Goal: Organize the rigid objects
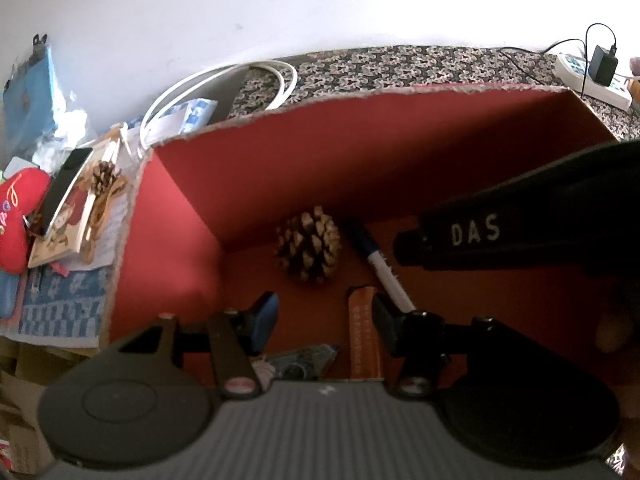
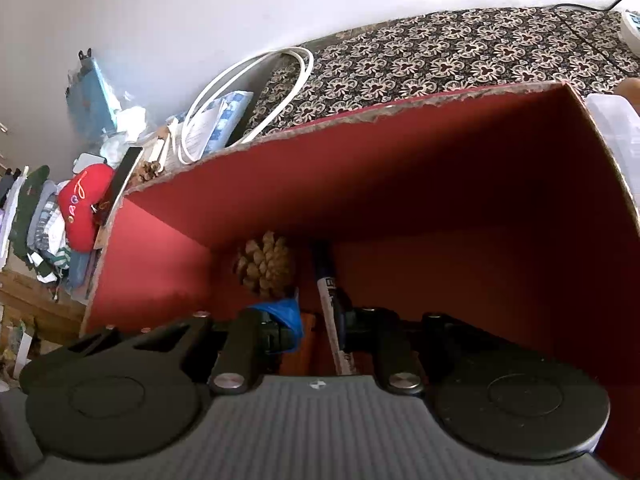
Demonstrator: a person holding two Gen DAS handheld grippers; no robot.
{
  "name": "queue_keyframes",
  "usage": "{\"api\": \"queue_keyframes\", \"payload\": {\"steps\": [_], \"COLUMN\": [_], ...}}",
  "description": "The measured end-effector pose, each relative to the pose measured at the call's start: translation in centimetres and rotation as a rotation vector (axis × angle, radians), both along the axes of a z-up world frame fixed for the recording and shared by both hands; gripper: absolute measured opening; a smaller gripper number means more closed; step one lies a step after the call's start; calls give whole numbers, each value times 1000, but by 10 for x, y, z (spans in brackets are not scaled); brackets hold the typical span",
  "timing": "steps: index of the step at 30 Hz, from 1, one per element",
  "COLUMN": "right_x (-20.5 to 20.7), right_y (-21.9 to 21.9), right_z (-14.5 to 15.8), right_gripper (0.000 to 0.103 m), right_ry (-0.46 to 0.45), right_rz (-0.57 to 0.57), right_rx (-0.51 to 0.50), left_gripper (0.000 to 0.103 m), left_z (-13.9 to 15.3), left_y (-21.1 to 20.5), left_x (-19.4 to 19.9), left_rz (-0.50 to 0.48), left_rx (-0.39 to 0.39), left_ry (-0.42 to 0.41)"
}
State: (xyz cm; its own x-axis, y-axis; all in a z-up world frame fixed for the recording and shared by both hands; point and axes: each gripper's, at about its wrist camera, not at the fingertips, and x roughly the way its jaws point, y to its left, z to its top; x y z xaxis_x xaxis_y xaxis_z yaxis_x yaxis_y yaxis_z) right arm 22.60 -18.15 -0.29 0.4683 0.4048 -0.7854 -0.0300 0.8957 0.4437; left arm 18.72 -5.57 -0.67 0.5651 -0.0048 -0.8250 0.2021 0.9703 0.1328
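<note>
Both grippers tilt down into the red box. Left gripper jaws half apart, nothing between the pads. Right gripper jaws narrow, closed on the marker. A pinecone sits by the box's far wall near its left corner, the marker just right of it. Only the left view shows an orange strip on the box floor, the right gripper's body marked DAS, and a power strip at the table's far right. Patterned cloth covers the table; clutter piles at the left edge, with a white wall behind.
</note>
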Motion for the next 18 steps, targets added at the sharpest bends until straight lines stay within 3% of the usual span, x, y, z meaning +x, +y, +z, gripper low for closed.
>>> {"api": "queue_keyframes", "payload": {"steps": [13, 18], "right_x": [-4, -7], "right_y": [-4, -9], "right_z": [2, 7], "right_gripper": [0, 0], "right_ry": [-29, -21], "right_rz": [-27, -77], "right_rx": [15, -34], "left_gripper": [53, 53], "left_z": [0, 0], "left_y": [-1, -3], "left_x": [-2, -2], "left_rz": [6, -10], "left_rx": [-10, 3], "left_ry": [-15, -13]}}
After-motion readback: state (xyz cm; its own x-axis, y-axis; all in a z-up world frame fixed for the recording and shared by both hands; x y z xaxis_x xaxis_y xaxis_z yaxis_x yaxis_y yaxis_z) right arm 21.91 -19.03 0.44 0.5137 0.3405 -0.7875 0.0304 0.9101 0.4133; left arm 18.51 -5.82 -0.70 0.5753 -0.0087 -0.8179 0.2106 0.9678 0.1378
